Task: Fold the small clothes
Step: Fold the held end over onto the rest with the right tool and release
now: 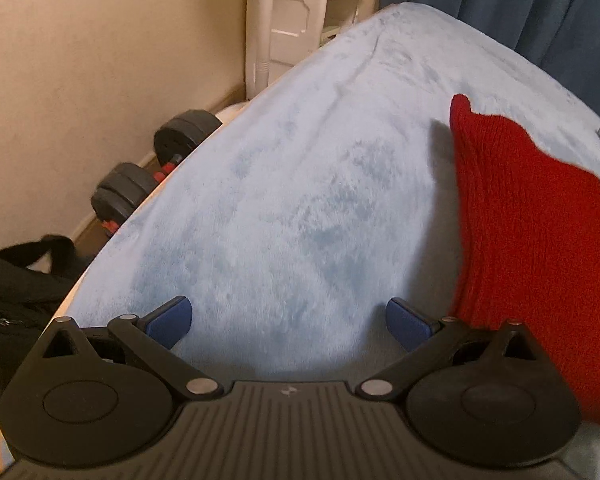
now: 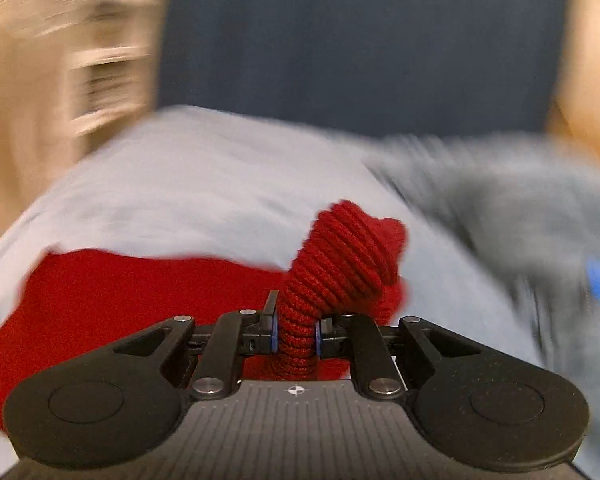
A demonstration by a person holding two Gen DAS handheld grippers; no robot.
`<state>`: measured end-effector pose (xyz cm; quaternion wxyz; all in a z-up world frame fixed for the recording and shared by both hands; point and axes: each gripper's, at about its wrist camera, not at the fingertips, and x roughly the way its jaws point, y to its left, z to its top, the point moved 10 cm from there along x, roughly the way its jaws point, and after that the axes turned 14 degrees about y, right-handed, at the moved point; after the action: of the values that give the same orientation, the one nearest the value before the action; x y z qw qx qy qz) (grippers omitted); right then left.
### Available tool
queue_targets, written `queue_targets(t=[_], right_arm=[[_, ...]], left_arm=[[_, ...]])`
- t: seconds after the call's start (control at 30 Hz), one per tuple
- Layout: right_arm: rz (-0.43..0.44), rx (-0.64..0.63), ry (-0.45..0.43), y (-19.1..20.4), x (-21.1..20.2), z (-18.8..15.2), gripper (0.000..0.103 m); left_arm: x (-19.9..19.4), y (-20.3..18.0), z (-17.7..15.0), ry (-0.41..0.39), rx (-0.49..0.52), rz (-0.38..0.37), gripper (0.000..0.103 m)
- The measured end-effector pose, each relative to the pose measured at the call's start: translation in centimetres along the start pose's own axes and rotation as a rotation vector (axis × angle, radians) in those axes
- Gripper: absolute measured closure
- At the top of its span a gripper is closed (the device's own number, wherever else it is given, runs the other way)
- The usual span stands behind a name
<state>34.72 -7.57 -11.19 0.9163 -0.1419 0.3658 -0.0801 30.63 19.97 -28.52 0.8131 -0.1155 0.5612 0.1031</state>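
Nearest my right wrist camera, the right gripper (image 2: 296,334) has its blue pads pressed in on a bunched fold of the red knit garment (image 2: 332,264). The ribbed cloth squeezes up between the jaws and bulges into a rounded knob just beyond them. The rest of the garment trails off to the left of that view as a flat red sheet over the pale blue blanket (image 2: 188,184). This view is heavily smeared, so I can make out little past the knit itself: a grey cloth (image 2: 512,208) lies blurred on the blanket to the right, with a small blue shape at the right edge that I cannot identify.

On my left wrist camera, the left gripper (image 1: 288,320) has its jaws spread wide, blue fingers (image 1: 172,320) well apart and nothing between them. It points down at bare blanket. The red garment hangs in on the right side of this view, its edge raised off the blanket and casting a shadow, its lower part passing just beside the right-hand finger and overlapping the gripper's housing there. I cannot tell whether it touches the finger.

Further out, a dark blue curtain (image 1: 500,4) hangs behind the bed. A black dumbbell (image 1: 156,168) lies on the floor by the cream wall, and a black bag (image 1: 16,284) sits at the left edge.
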Motion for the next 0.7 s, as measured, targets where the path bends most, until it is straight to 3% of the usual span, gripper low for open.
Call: queue_targets(t=[0.1, 0.17, 0.23, 0.33, 0.43, 0.57, 0.67, 0.7], right_arm=[[0.11, -0.359, -0.061, 11.6, -1.1, -1.3, 0.087], [0.198, -0.552, -0.019, 17.4, -0.3, -4.9, 0.087], [0.271, -0.629, 0.047, 20.6, 0.5, -8.2, 0.086], [0.232, -0.621, 0.023, 20.5, 0.6, -8.6, 0.086], [0.297, -0.55, 0.031, 19.2, -0.2, -7.6, 0.086], [0.336, -0.595, -0.039, 19.1, -2.4, -7.8, 0.087], [0.326, -0.673, -0.042, 20.1, -2.4, -9.6, 0.086], [0.326, -0.692, -0.025, 20.4, -1.9, -10.3, 0.079]], left_arm=[[0.0, 0.4, 0.8, 0.013, -0.029, -0.044, 0.001], [0.0, 0.9, 1.2, 0.018, -0.05, -0.065, 0.001], [0.1, 1.4, 1.3, 0.025, -0.064, -0.074, 0.001], [0.3, 1.6, 1.3, 0.034, -0.069, -0.071, 0.001], [0.3, 1.3, 1.3, 0.032, -0.062, -0.072, 0.001], [0.3, 1.4, 1.3, 0.03, -0.069, -0.073, 0.001], [0.2, 1.7, 1.3, 0.031, -0.095, -0.087, 0.001], [0.2, 1.7, 1.3, 0.031, -0.094, -0.083, 0.001]])
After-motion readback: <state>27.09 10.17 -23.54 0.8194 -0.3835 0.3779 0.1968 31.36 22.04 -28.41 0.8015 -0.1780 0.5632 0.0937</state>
